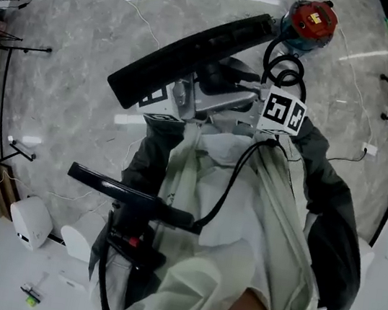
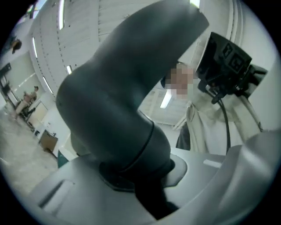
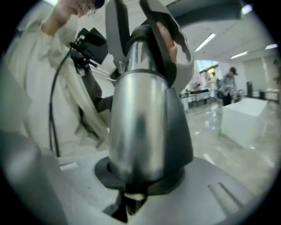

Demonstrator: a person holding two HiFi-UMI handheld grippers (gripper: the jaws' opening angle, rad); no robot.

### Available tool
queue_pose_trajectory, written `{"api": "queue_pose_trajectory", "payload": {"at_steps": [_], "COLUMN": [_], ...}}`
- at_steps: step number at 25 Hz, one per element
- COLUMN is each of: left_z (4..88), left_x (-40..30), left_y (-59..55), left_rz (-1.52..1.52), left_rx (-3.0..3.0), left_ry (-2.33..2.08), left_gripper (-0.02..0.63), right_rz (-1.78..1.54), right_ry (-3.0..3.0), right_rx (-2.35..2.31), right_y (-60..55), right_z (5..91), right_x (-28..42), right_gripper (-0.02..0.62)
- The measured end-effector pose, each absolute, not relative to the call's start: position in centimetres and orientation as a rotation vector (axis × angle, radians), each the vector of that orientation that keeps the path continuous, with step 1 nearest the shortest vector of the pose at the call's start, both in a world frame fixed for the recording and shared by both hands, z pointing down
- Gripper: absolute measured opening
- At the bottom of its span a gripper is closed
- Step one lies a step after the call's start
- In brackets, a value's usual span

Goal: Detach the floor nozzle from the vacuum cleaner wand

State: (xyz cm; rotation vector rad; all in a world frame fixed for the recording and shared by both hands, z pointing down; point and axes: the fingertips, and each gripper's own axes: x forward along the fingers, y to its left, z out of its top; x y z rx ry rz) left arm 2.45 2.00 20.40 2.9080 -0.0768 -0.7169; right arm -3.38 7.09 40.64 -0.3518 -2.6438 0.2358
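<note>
**Black nozzle, steel wand: pull straight along the joint**

Head view: the floor nozzle (image 1: 192, 52) is held up crosswise before the person's chest, above the marble floor (image 1: 70, 58). The red vacuum cleaner (image 1: 312, 20) stands beyond it.

Left gripper view: the left hand-held gripper (image 2: 142, 180) is closed part-way onto the nozzle's dark grey neck (image 2: 114, 96), which fills the gap between its jaws.

Right gripper view: the right hand-held gripper (image 3: 131, 193) clamps the silver wand (image 3: 140, 118) by its dark collar (image 3: 178, 136). No release catch shows. The best course is probably to hold the wand still and draw the neck off in line with the tube, without bending sideways.
</note>
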Motion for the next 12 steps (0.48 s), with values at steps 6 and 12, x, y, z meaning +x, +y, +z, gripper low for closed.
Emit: {"api": "queue_pose_trajectory", "payload": {"at_steps": [6,12], "left_z": [21.6,23.1], "left_x": [2.0,-1.2], "left_y": [-1.1,-6.1], "left_rz": [-0.778,-0.585], "left_rx": [2.752,2.586], "left_ry": [-0.225,-0.921], "left_gripper": [0.082,0.083], "right_rz": [0.414,0.260], "right_ry": [-2.641,-2.609], "right_rx": [-0.342,0.469], "right_y": [6.7,0.9], "right_z": [41.0,41.8], "right_x": [-3.0,-4.9], "right_gripper": [0.072,0.069]}}
